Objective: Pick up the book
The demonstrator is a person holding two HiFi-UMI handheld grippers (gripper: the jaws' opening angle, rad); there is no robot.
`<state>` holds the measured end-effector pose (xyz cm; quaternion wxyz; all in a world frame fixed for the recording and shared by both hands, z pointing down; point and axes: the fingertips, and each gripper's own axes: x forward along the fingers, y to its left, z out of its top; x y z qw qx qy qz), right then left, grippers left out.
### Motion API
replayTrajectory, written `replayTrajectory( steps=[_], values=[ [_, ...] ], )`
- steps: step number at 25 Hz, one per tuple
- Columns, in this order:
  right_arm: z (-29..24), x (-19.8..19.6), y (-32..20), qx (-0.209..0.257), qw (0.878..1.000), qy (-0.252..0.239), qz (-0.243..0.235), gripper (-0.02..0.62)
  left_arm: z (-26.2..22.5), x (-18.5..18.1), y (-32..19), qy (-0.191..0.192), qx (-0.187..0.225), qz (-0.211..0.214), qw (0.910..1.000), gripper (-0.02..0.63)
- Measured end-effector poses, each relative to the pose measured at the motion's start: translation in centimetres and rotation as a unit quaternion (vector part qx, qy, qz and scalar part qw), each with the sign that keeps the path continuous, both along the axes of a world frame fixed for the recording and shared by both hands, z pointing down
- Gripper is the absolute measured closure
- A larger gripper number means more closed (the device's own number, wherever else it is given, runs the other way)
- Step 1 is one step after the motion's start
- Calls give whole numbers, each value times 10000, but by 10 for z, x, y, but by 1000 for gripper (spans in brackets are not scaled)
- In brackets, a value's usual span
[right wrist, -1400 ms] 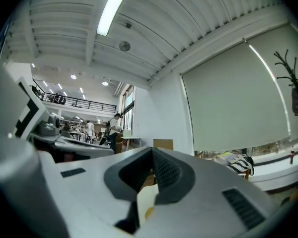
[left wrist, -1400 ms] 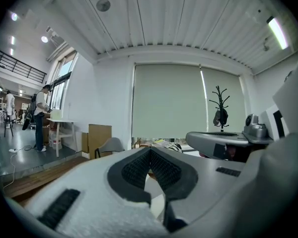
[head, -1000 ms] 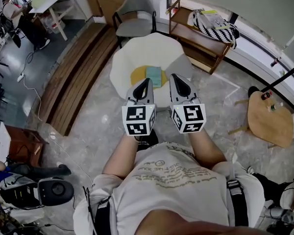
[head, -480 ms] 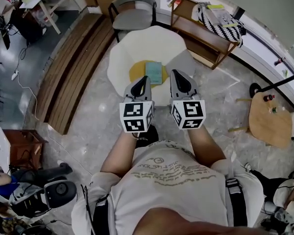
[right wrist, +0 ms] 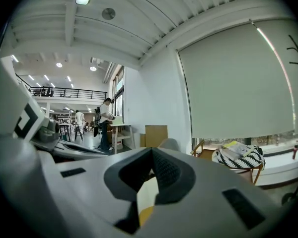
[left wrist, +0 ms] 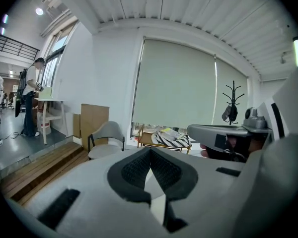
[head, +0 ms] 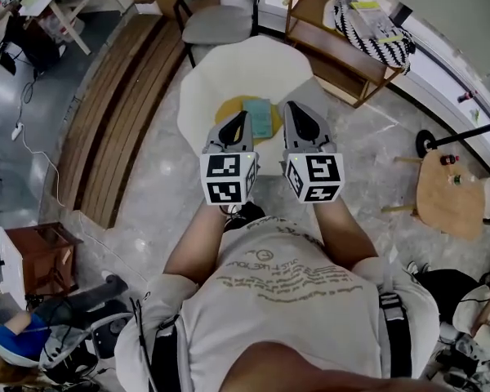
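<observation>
Head view — thin rectangular book (head: 260,115), perhaps teal

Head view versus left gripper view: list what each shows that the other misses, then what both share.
Only the head view: the book on a yellow mat on the white table, and a round wooden side table. Only the left gripper view: the ceiling, and a straight look at the left gripper, its jaws together with nothing between them. Both: the grey chair, the striped bag on the wooden shelf, and the right gripper.
</observation>
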<state>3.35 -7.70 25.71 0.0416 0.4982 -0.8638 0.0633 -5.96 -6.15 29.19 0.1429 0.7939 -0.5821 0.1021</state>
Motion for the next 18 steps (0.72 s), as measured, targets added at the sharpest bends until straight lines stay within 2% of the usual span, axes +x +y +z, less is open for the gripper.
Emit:
replayTrajectory(
  steps=[6,11,18],
  values=[
    [-8,-20,-37,135,9995,40,295,571,-7,-21,-42,5,73,288,9996,586],
    [1,-33,-55,25,9989,97,464,571,2,-31,-64,76,14,504,9987,586],
    [22,-42,-69,-143,9984,355,425,571,29,-37,-79,260,-257,474,9982,586]
  ],
)
